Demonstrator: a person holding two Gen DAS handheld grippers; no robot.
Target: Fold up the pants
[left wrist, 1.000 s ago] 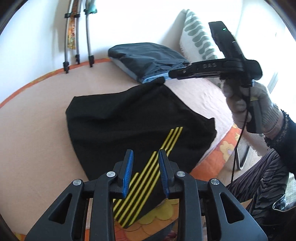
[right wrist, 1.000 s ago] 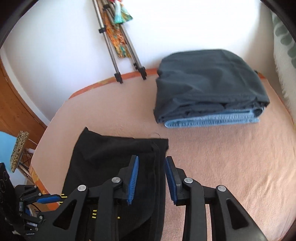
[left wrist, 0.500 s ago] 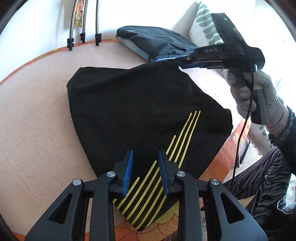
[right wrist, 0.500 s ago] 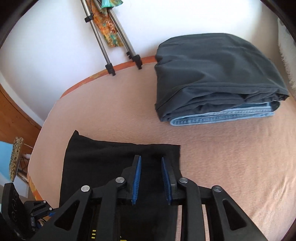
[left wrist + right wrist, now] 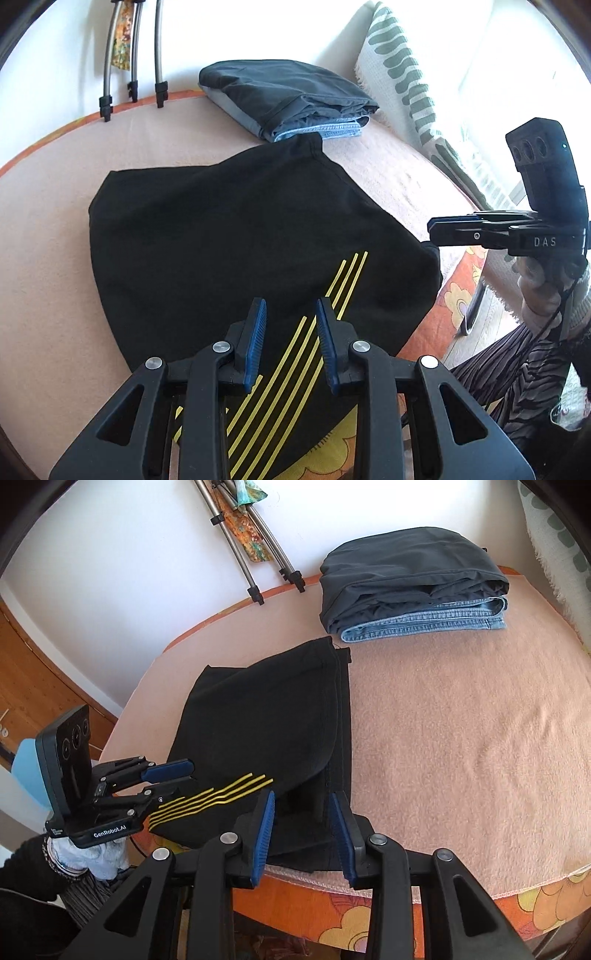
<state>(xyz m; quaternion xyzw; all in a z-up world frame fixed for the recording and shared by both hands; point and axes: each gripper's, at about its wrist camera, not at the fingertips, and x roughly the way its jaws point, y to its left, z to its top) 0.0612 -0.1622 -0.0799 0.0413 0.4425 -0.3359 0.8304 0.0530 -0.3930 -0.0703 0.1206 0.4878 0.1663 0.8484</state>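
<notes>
- "DAS" stood in pale capital letters on the black body of the right gripper [image 5: 452,230], seen from the left wrist camera.
- "GenRobot.AI" stood in white letters on the front edge of the black base of the left gripper [image 5: 173,779], seen from the right wrist camera.
- A smaller line of print sat further left on that same base, too small to read.
</notes>
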